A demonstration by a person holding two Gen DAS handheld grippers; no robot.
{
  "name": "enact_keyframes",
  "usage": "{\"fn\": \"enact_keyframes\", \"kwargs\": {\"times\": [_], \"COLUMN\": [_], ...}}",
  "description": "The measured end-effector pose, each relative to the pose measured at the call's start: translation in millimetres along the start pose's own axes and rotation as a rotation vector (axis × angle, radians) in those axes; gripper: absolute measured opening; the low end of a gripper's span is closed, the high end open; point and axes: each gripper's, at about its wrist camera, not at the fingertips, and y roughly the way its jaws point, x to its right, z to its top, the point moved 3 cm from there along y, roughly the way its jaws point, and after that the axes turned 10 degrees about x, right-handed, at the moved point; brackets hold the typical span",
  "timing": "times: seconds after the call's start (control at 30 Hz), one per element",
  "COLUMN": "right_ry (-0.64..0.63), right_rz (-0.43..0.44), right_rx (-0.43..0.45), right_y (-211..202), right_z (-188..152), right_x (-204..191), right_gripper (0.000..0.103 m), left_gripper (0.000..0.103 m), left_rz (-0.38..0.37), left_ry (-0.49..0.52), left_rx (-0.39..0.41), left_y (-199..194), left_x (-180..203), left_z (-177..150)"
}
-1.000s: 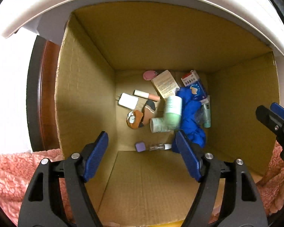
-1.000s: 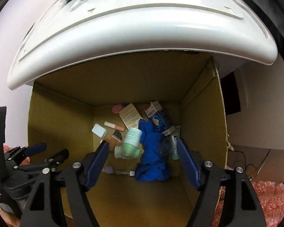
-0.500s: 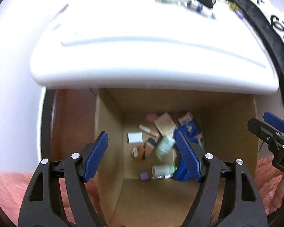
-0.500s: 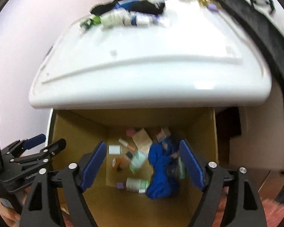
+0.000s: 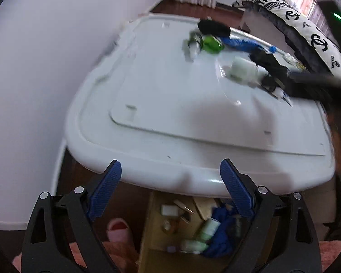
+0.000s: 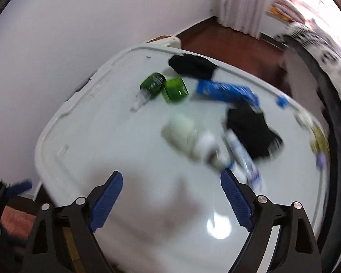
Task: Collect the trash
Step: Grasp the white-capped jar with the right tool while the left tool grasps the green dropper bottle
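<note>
White bench (image 6: 116, 159) by wall | cardboard box (image 5: 147, 238) below near edge partly filled | bottles (image 6: 162, 88), wrappers left at far edge | left tongs (image 5: 170, 191), right tongs (image 6: 171, 195) just spread, nothing between

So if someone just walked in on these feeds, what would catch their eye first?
Probably the two green bottles lying side by side near the far end of the white lid, with a blue packet and black cloth to their right. Then the cardboard box below the lid's near edge, already holding trash, seen between the open left claw.
</note>
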Motion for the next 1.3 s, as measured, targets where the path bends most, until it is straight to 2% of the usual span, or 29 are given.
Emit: {"fn": "enact_keyframes", "kwargs": {"times": [0.1, 0.23, 0.3, 0.33, 0.4, 0.47, 0.63, 0.8, 0.9, 1.0, 1.17, 1.27, 1.3], "right_ry": [-0.107, -0.157, -0.153, -0.161, -0.171, -0.142, -0.047, 0.073, 0.174, 0.214, 0.234, 0.242, 0.239], "right_rz": [-0.065, -0.064, -0.044, -0.050, -0.031, -0.030, -0.053, -0.030, 0.041, 0.098, 0.175, 0.212, 0.225], "right_rx": [-0.031, -0.112, -0.164, -0.184, -0.223, -0.214, -0.106, 0.005, 0.088, 0.120, 0.136, 0.127, 0.118], "right_y": [40.4, 79.1, 92.4, 98.1, 102.3, 97.7, 57.3, -13.8, -72.7, -113.2, -151.7, -162.1, -160.0], "right_z": [25.4, 32.7, 31.4, 29.3, 22.4, 19.8, 16.1, -3.9, -39.9, -81.1, -143.8, -167.7, -171.6], "right_x": [-1.6, -1.4, -0.1, -0.5, -3.5, -3.4, 0.0, 11.4, 17.0, 16.1, -1.1, -9.0, -12.7], "right_gripper": [0.086, 0.086, 0.073, 0.071, 0.042, 0.042, 0.041, 0.041, 0.041, 0.041, 0.041, 0.041, 0.041], "left_gripper": [0.086, 0.086, 0.086, 0.086, 0.086, 0.086, 0.086, 0.086, 0.086, 0.086, 0.086, 0.086, 0.086], "left_rz": [-0.048, -0.089, -0.093, -0.099, -0.111, -0.115, -0.096, -0.064, -0.054, -0.081, -0.139, -0.117, -0.087], "left_ry": [-0.034, -0.069, -0.083, -0.090, -0.108, -0.111, -0.080, -0.092, -0.101, -0.115, -0.105, -0.055, -0.011], "left_rx": [-0.034, -0.075, -0.094, -0.102, -0.119, -0.125, -0.101, -0.082, -0.079, -0.086, -0.103, -0.092, -0.076], "left_y": [7.7, 16.2, 20.1, 21.2, 22.9, 23.7, 21.6, 21.6, 20.5, 22.4, 42.9, 66.6, 77.0], "left_x": [-1.6, -2.7, -4.6, -5.2, -7.0, -6.5, -2.7, -11.6, -16.5, -17.6, -7.3, 4.4, 9.7], "left_z": [-4.0, -7.3, -8.6, -9.5, -12.6, -13.4, -11.8, -10.7, -9.0, 0.3, 40.9, 77.4, 91.9]}}
